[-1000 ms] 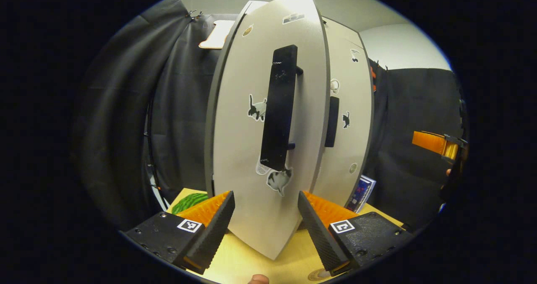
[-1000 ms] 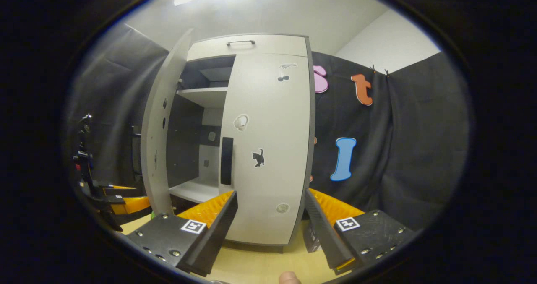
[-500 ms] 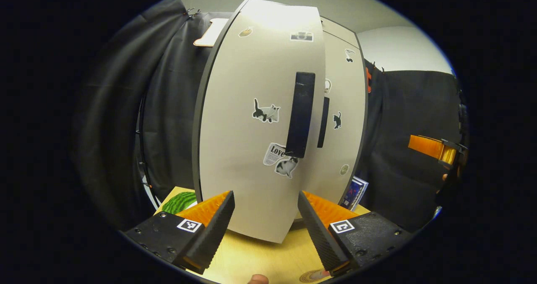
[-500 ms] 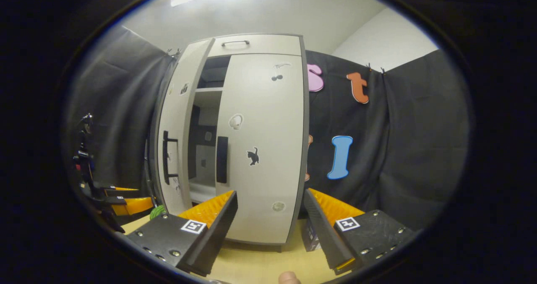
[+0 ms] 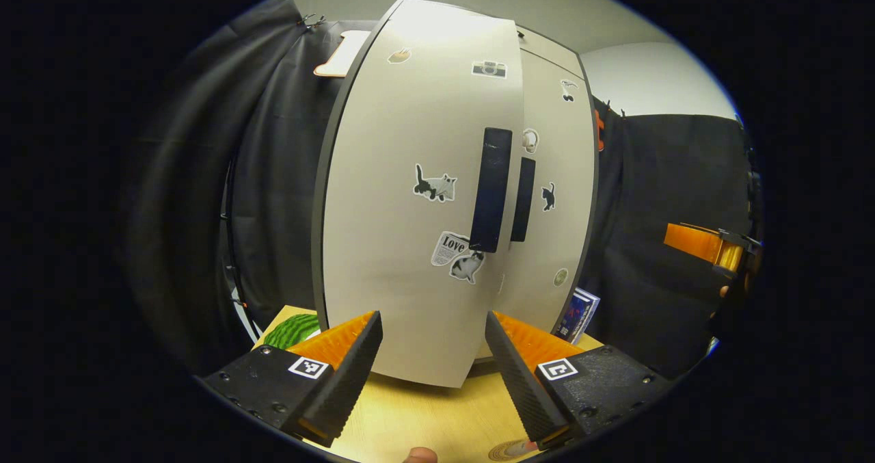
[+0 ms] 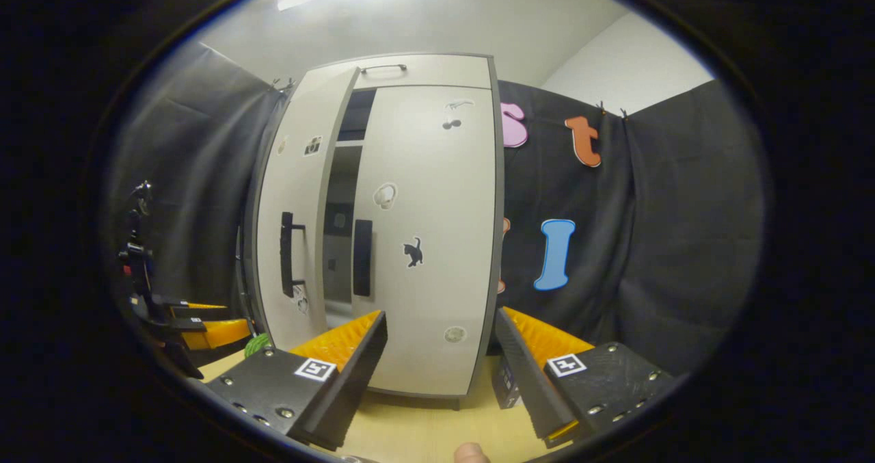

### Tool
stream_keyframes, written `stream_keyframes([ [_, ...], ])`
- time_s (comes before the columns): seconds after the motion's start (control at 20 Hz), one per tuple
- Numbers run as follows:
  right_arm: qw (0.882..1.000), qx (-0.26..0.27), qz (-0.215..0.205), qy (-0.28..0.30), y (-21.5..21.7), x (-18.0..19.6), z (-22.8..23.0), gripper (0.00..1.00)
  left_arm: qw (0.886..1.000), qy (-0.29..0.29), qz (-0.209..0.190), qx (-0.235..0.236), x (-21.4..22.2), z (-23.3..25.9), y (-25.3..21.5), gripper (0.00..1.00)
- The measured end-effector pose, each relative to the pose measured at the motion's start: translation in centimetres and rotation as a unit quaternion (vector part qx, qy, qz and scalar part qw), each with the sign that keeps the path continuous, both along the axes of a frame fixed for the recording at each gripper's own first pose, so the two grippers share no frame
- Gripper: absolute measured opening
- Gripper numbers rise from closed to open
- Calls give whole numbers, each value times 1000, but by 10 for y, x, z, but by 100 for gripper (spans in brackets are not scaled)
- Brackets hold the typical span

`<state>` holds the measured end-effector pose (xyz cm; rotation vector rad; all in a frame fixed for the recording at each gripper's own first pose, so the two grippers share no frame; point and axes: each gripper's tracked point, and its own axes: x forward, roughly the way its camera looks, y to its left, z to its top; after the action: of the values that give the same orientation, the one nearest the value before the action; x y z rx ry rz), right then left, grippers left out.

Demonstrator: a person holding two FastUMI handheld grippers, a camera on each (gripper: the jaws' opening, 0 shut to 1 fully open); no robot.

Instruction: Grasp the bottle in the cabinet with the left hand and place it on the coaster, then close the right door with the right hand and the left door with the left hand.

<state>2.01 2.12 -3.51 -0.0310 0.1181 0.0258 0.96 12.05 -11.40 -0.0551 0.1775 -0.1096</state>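
At frame centre our left door (image 5: 403,203) hangs slightly ajar beside the shut right door (image 6: 427,244), needing a last push. Our left gripper (image 5: 431,360) gapes empty below it; our right gripper (image 6: 437,360) likewise idles, spread.

Left door (image 6: 290,223) ajar, narrow gap beside shut right door (image 6: 431,244), bare counter (image 5: 424,415) open before cabinet, box (image 5: 577,314) against cabinet's right side.
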Motion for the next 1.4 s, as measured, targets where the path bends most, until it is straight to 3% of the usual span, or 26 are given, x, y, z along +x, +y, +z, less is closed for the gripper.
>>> stream_keyframes([
  [0.05,1000,1,0,1,0,1,-1,96,1000,0,0,0,0,0,0,95],
  [0.1,1000,1,-1,1,-1,0,-1,93,1000,0,0,-1,1,0,0,95],
  [0.3,1000,3,-1,2,-1,0,-2,96,1000,1,0,2,2,0,0,95],
  [0.65,1000,5,-2,5,-5,2,-4,93,1000,0,0,3,3,1,-2,96],
  [0.75,1000,6,-2,6,-5,1,-5,93,1000,0,0,3,4,1,-3,91],
  [0.8,1000,6,-2,6,-6,1,-4,93,1000,0,0,4,4,1,-3,95],
  [1.4,1000,11,-2,9,-9,3,-8,93,1000,4,-2,10,6,2,-9,95],
])
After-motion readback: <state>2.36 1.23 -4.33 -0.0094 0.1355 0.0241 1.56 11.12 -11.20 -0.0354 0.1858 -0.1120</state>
